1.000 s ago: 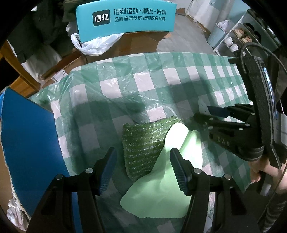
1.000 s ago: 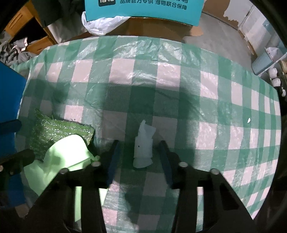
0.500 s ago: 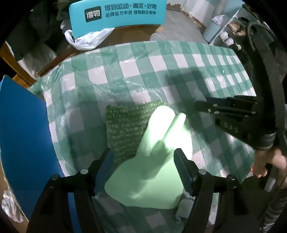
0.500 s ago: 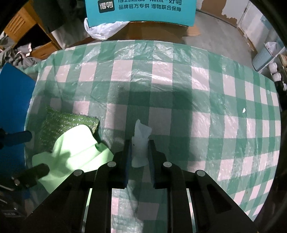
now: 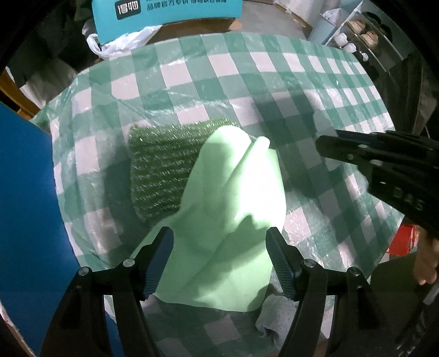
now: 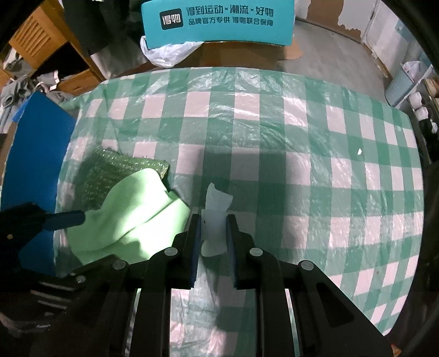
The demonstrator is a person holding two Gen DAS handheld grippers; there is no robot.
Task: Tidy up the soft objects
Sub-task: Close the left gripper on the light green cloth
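A light green cloth (image 5: 233,206) lies on the checked tablecloth (image 5: 247,82), draped partly over a dark green scouring pad (image 5: 162,170). My left gripper (image 5: 221,247) points down over the cloth's near part. It is open, one finger on each side of the cloth. My right gripper (image 6: 214,230) is shut on a small white tissue (image 6: 215,208), which sticks up from between its pads just above the table. In the right wrist view the cloth (image 6: 131,208) and the pad (image 6: 109,170) lie to the left, and a blue left-gripper fingertip (image 6: 68,218) reaches the cloth's edge.
A blue board (image 5: 24,206) stands along the table's left edge. A teal box (image 6: 219,22) and a white plastic bag (image 6: 167,52) sit beyond the far edge. A greyish rag (image 5: 269,315) shows under the cloth's near edge. A hand (image 5: 425,261) holds the right gripper.
My right gripper has shut on the white tissue and risen with it. My left gripper has moved in over the light green cloth, which now lies between its slightly wider jaws.
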